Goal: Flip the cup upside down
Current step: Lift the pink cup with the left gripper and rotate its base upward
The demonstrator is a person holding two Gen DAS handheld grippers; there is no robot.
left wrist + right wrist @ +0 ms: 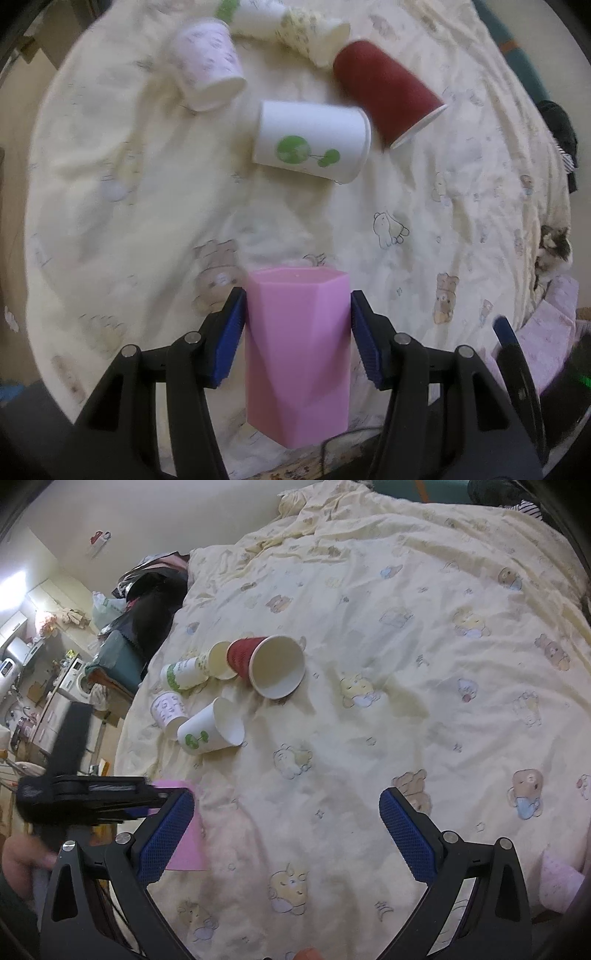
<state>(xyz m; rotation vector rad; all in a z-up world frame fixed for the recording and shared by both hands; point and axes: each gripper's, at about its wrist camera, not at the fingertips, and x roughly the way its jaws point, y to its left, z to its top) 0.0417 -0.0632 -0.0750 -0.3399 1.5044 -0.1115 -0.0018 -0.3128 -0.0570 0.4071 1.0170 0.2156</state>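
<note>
Your left hand-held gripper [297, 332] clamps pink faceted cup [297, 354], closed end facing away, near bed [129, 206] edge. Right hand-held gripper [286, 834] gapes, empty. Risk: smooth hard plastic slips between ribbed blue pads [229, 339] mid-turn; soft rumpled quilt tips cup on landing. Paper cups [312, 138] lie toppled farther in.

My textured blue pads [231, 334] grip a smooth, matt pink plastic cup [297, 350]; paper cups [310, 140] lie on soft printed cloth bedding [110, 221].
</note>
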